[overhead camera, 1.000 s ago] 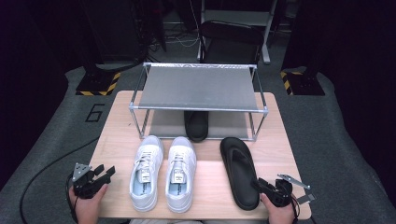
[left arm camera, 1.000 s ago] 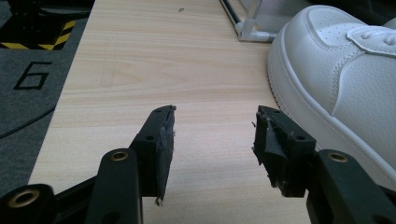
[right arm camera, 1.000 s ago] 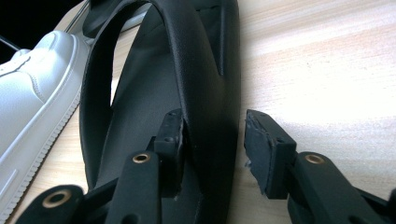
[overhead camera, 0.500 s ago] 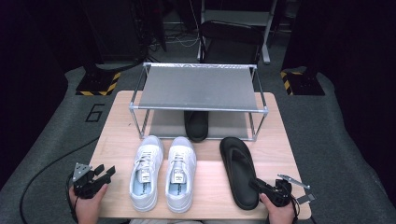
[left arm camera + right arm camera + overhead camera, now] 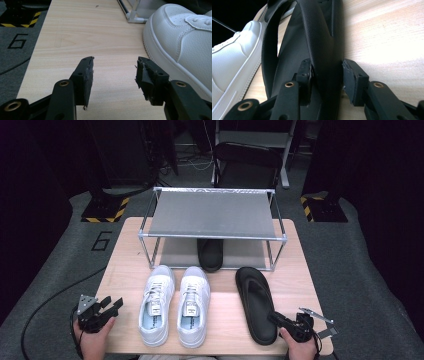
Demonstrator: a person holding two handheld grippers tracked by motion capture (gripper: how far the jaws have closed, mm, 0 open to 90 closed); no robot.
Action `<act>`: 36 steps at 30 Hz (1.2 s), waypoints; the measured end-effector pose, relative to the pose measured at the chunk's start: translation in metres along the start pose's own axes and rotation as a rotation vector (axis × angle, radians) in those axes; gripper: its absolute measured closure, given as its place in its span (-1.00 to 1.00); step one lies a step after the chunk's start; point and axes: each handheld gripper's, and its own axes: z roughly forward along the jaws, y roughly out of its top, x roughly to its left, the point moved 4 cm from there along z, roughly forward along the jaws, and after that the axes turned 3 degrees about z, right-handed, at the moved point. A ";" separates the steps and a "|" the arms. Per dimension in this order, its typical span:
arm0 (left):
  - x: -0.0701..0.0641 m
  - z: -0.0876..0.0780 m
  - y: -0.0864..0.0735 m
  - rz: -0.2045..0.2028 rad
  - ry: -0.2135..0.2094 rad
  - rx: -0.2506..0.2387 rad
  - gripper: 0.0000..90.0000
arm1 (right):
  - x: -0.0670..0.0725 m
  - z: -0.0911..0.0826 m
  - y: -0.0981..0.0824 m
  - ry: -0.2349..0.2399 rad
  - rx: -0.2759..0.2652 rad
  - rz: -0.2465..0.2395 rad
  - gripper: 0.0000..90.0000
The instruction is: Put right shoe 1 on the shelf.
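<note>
One readable mark: a dark numeral "6" [image 5: 102,240] on the grey floor mat [image 5: 60,270], just off the desk's [image 5: 220,320] far-left corner in the high view. Same "6" [image 5: 15,41] shows in the left gripper view, left of the desk edge (upright, dark outline on grey). Black-and-yellow hazard stripes [image 5: 104,215] on the floor plates either side of the rack: a sign, no text. White sneakers [image 5: 175,305] carry small labels on the tongues [image 5: 155,308], print too small to read. No legible brand on the black sandal [image 5: 255,300].
</note>
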 end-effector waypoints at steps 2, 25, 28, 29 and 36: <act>0.000 0.000 0.000 -0.001 0.001 0.000 0.06 | 0.000 -0.002 0.000 -0.007 0.003 0.003 0.36; 0.000 0.000 0.000 -0.002 -0.002 0.004 0.06 | 0.002 -0.003 0.000 -0.002 -0.005 0.039 0.43; 0.001 0.000 0.000 -0.001 -0.002 0.003 0.06 | 0.003 -0.005 0.001 -0.004 -0.016 0.042 0.44; 0.001 0.000 0.000 0.000 -0.002 0.002 0.06 | 0.003 -0.005 0.001 -0.002 -0.021 0.037 0.44; 0.000 0.000 0.000 -0.002 -0.003 0.005 0.06 | 0.004 -0.007 0.001 0.000 -0.036 0.039 0.45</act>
